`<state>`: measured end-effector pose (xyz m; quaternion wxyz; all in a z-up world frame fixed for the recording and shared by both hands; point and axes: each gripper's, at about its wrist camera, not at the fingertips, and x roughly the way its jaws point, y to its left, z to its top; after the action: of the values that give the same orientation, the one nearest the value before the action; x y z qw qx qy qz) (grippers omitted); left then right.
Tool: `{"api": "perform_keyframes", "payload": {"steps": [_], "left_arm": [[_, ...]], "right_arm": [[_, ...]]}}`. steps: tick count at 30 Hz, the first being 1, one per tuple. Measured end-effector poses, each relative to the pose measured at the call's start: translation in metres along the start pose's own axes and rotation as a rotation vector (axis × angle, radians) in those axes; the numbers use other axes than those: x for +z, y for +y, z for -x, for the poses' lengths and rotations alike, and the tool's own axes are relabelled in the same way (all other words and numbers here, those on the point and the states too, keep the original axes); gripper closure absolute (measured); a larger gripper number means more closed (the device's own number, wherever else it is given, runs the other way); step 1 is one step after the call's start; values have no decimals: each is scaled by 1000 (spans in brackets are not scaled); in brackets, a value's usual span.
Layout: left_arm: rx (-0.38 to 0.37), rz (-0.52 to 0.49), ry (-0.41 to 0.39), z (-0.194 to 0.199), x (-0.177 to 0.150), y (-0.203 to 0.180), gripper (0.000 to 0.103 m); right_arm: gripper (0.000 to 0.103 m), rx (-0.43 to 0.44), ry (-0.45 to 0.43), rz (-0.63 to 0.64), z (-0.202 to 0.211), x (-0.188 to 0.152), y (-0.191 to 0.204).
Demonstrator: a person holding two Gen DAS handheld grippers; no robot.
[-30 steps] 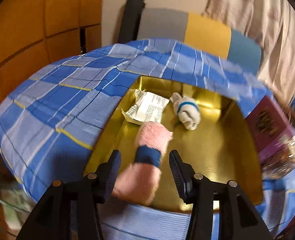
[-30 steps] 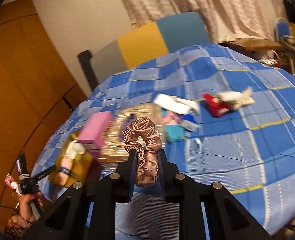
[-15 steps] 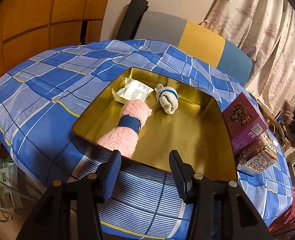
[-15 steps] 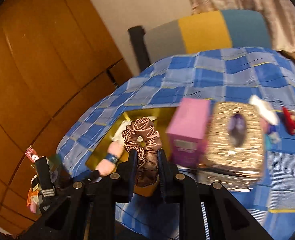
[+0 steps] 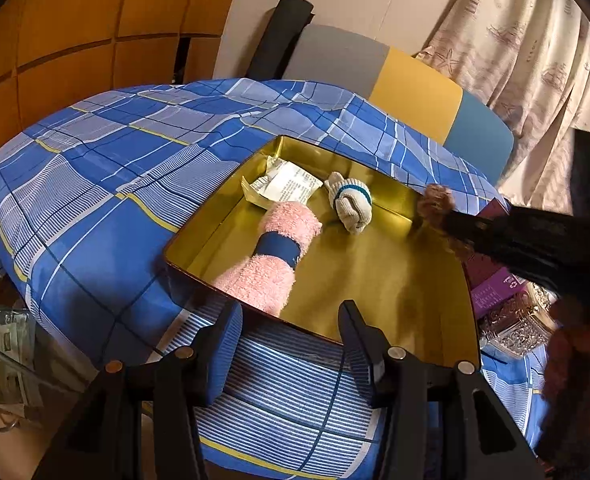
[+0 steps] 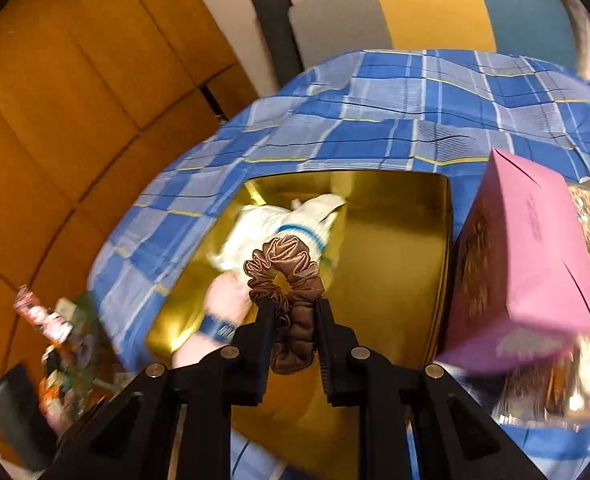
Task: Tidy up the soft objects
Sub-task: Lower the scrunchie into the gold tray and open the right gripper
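Left wrist: left tongs [image 5: 291, 344] gaped empty over the worktop cloth [image 5: 95, 184] at the gold tin's [image 5: 395, 280] near rim, pink sock [image 5: 271, 256] and white sock [image 5: 351, 204] inside; right wrist: right tongs [image 6: 293, 320] clenched on brown scrunchie [image 6: 285, 280] above the tin.
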<state>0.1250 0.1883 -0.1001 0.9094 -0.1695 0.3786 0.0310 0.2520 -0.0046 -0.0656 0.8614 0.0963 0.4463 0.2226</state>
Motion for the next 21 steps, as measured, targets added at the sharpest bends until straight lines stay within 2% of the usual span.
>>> {"api": "perform_keyframes", "payload": {"steps": [8,14,16,17,18,21], "left_arm": [[-12,21,-3,1,2,4,52],[-12,43,8,-1,2,8,53],[-10,46,12,-2,3,10,53],[-9,47,15,-3,3,10,53],[-9,50,17,-3,3,11,53],[-6,57,21,-5,3,13,52]], "right_arm": [[82,-172,16,-10,-60,43,-10],[79,-261,41,3,-95,59,-13],[72,-302,43,1,-103,61,-15],[63,-315,47,3,-106,62,-16],[58,-322,50,4,-108,62,-16],[57,-315,42,11,-106,61,-16]]}}
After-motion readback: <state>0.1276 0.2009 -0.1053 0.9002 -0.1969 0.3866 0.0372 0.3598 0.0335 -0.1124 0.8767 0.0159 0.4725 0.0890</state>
